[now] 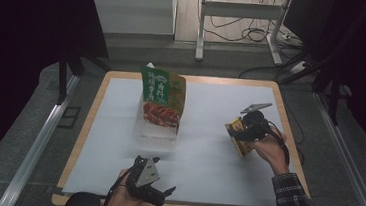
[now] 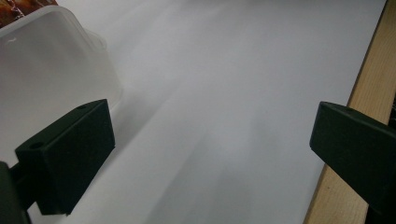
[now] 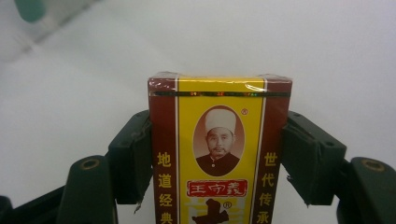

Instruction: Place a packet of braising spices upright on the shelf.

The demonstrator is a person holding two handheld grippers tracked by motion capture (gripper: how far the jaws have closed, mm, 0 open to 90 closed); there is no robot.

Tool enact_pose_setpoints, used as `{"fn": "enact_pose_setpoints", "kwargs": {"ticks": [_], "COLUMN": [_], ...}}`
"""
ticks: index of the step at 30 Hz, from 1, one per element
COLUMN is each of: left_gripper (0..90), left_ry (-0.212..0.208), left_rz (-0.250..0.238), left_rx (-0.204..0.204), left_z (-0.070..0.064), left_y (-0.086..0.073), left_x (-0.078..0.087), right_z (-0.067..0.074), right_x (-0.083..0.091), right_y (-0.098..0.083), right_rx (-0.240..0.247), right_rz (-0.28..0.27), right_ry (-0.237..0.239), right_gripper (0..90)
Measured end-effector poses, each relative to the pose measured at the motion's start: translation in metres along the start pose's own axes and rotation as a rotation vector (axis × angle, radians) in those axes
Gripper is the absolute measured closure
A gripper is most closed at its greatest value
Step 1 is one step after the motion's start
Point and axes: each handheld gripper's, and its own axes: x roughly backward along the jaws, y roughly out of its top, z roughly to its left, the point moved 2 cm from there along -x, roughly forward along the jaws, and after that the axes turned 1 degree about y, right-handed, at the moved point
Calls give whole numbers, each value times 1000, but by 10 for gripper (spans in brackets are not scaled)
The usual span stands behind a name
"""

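Between the jaws of the right gripper point(image 3: 217, 158) one yellow-and-red box point(image 3: 219, 149) is clamped by its two long sides, its long axis running along the jaws. Toward the table's middle from it, one clear plastic tub point(image 1: 154, 129) with one green pouch point(image 1: 162, 97) upright inside is seen. Nearer the tub, the left gripper point(image 1: 162, 193) is held spread apart and empty.

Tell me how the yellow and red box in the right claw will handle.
The yellow and red box looks stiff: its flat sides keep shape between the right claw pads. Its glossy film wrap may be slippery. Being small, it is probably light.
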Motion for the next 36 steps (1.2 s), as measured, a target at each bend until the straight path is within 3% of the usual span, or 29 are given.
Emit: {"fn": "enact_pose_setpoints", "kwargs": {"ticks": [7,17,36], "left_gripper": [0,0,0], "left_ry": [3,7,6], "left_rz": [-2,-2,-11], "left_rx": [2,-1,4], "left_z": [0,1,1], "left_y": [0,0,1], "left_x": [1,2,3], "right_z": [8,19,36], "right_x": [9,15,22], "right_y": [5,10,27], "right_rx": [19,37,69], "right_rz": [-99,-198,-312], "right_ry": [27,74,102], "right_gripper": [319,319,319]}}
